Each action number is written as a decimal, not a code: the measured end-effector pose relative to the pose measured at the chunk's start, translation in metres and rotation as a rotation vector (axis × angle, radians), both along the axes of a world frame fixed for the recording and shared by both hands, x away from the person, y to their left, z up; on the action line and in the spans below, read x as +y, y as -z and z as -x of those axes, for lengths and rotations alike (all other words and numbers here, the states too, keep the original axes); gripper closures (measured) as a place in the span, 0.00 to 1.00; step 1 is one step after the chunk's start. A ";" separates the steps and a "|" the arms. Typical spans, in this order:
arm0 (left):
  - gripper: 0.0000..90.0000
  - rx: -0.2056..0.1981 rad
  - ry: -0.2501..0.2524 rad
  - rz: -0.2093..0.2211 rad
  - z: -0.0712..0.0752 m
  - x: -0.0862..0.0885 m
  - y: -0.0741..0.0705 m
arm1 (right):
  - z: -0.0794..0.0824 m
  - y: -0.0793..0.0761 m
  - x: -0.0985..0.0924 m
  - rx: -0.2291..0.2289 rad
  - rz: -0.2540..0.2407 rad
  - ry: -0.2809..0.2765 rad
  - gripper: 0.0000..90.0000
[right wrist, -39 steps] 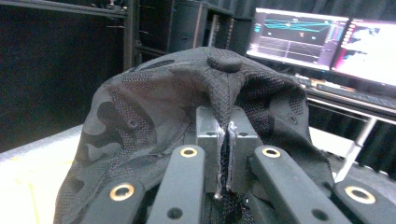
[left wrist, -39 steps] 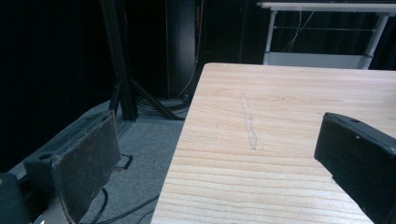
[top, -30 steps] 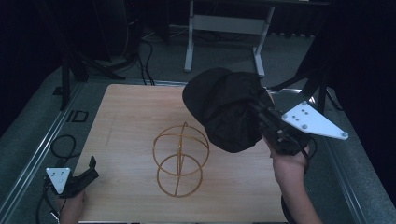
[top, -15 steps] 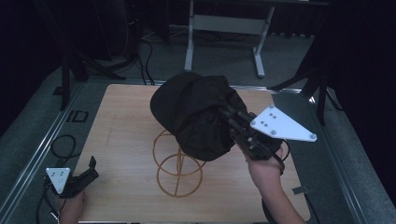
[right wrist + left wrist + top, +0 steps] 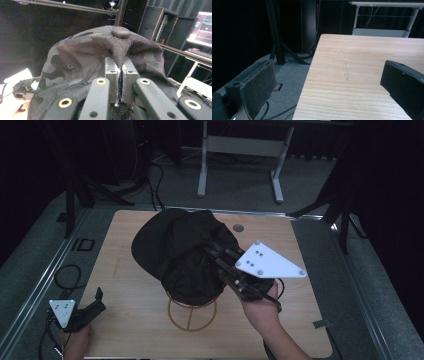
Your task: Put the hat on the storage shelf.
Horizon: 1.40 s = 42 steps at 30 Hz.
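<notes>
**Operator:** Report the state of each gripper.

**Inspector:** The right gripper point(image 5: 121, 72) has its jaws pressed together on a fold of the black cap point(image 5: 182, 252), pinching the fabric just below the crown button point(image 5: 120, 32). The left gripper point(image 5: 87, 311) rests near the front-left corner of the table point(image 5: 300, 320); its jaws stand wide apart with nothing between them.

**Operator:** Where is the cap located?

**Inspector:** It hangs from the right gripper directly over the wire stand point(image 5: 191, 312), covering the stand's upper part. The base ring remains visible below. Whether the cap has settled onto the wire cannot be told.

**Operator:** State the handling properties.

**Inspector:** Judged light and soft. The mesh crown buckles and folds around the jaws, so it holds no shape by itself. The brim point(image 5: 150, 240) looks stiffer. A pinch near the crown lets the sides drape evenly; a pinch at one edge would likely tilt the cap off the stand. The stand is thin wire and probably tips easily under a sideways pull.

**Operator:** Describe clearances.

**Inspector:** Bare tabletop lies on all sides of the stand. The left gripper sits well apart from it. The table's near edge is close behind the stand base; the far edge gives more room.
</notes>
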State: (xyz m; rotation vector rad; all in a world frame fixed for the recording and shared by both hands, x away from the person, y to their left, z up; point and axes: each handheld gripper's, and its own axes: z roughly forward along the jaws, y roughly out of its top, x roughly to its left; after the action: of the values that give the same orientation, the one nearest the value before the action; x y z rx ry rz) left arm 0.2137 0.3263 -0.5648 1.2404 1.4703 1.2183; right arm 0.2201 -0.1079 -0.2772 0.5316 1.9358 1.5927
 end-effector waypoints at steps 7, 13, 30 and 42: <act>0.01 0.004 0.001 -0.004 0.000 0.000 0.000 | -0.001 0.018 0.001 0.039 0.008 -0.010 0.96; 0.01 0.003 0.001 -0.002 0.000 0.000 0.000 | -0.006 0.040 0.000 0.089 0.020 -0.008 0.96; 0.01 0.002 0.004 -0.002 0.000 0.000 0.000 | -0.016 0.087 -0.009 0.196 0.041 -0.013 0.94; 0.01 0.003 0.005 -0.002 0.000 0.000 0.000 | -0.022 0.100 -0.009 0.240 0.027 -0.034 0.75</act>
State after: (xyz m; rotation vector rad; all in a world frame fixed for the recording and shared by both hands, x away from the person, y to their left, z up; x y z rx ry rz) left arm 0.2136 0.3262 -0.5647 1.2468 1.4677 1.2161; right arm 0.2421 -0.1173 -0.3772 0.7098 2.1484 1.5812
